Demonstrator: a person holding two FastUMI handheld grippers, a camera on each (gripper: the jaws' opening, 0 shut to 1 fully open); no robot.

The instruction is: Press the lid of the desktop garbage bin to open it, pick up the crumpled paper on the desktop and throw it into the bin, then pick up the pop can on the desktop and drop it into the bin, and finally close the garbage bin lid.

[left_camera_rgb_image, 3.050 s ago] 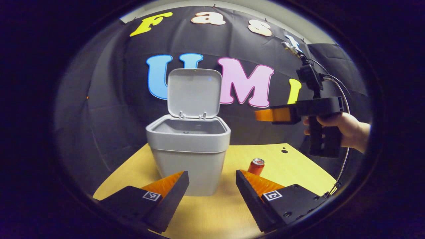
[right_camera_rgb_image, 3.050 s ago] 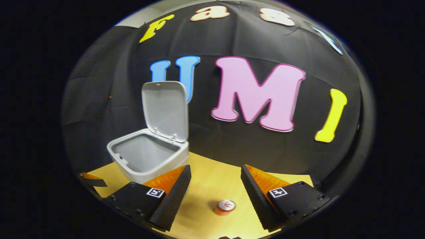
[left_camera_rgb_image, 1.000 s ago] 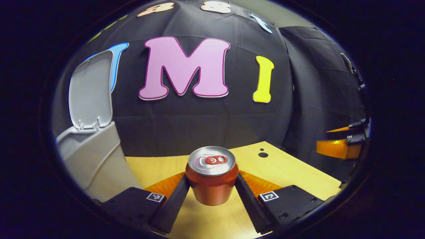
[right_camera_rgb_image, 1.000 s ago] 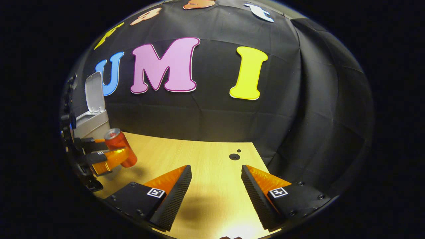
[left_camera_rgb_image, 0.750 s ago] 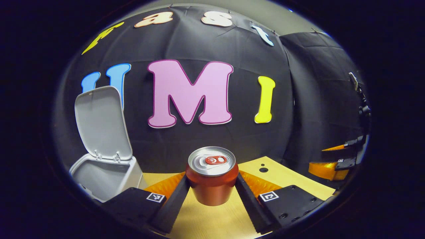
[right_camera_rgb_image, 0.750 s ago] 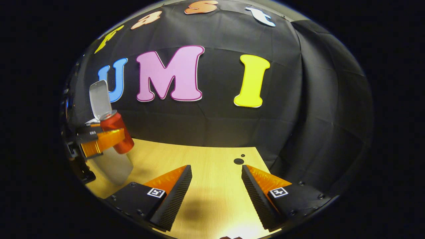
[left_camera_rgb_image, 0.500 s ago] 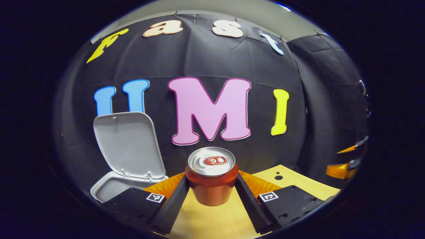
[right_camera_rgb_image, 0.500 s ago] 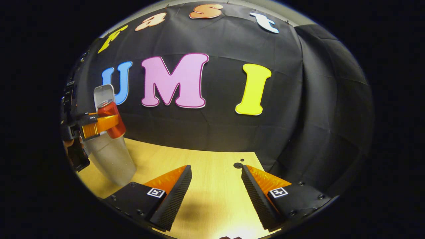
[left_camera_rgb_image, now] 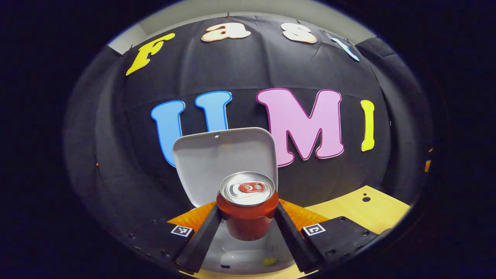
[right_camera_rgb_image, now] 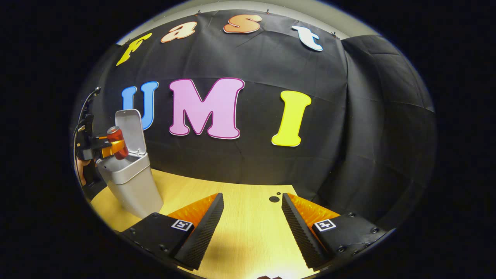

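Left gripper view: our left tool [left_camera_rgb_image: 248, 221] grips the upright red aluminium pop can [left_camera_rgb_image: 248, 209] directly above the open grey plastic bin [left_camera_rgb_image: 248, 255]; our right tool [right_camera_rgb_image: 252, 228] gapes empty.

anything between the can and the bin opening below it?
Nothing: in the left gripper view the can, clamped by the left tool, hangs over the open bin.

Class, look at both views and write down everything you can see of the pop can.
The pop can is a red, metal-looking cylinder with a silvery top and a red pull tab. It stands upright, unopened by the look of it, clamped on both sides by the left gripper. It hangs in the air over the open garbage bin, in front of the raised lid. The right gripper view shows it tilted slightly.
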